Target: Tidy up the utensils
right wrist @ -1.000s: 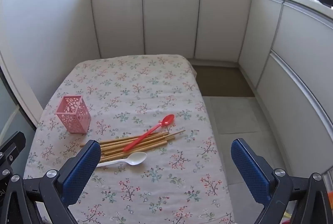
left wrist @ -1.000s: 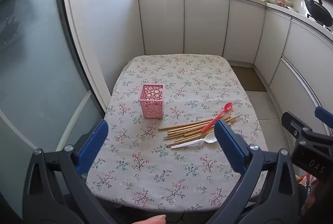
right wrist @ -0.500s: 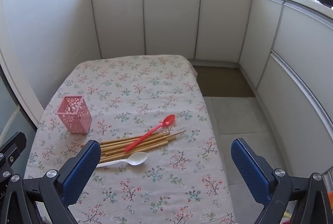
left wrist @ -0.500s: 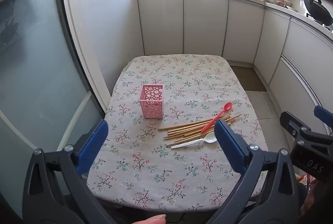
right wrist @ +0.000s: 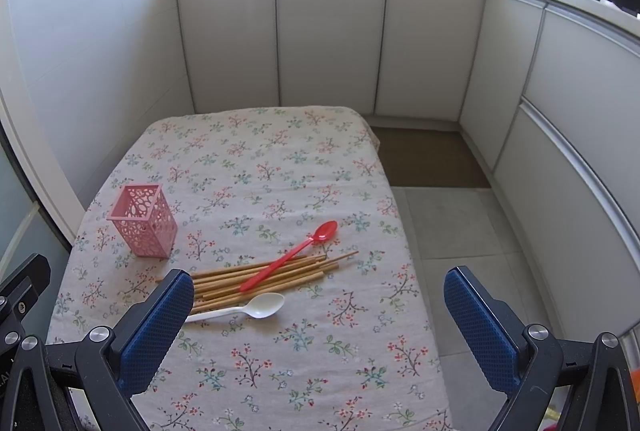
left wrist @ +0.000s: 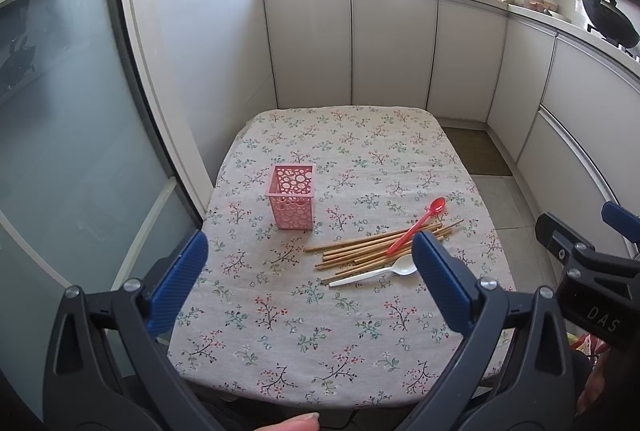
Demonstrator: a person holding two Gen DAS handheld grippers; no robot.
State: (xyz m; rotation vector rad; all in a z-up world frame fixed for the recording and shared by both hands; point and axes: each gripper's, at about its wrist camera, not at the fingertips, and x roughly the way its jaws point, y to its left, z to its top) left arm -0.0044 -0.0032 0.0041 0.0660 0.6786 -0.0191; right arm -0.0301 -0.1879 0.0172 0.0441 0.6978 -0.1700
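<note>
Left wrist view puts your left claw released, its blue pads spread wide above the near part of the counter, which is covered in a floral cloth. Between the pads you see the pink holder standing upright on the left side of the counter, nothing showing in it. To its right and nearer lies a bundle of chopsticks, flat and roughly side by side. A red spoon rests across them, bowl toward the far right. A white spoon lies just near of the bundle, bowl to the right. Your right claw is also released, pads far apart, hovering over the near right of the counter and gripping nothing. Its left pad overlaps the near ends of the chopsticks in the right wrist view.
</note>
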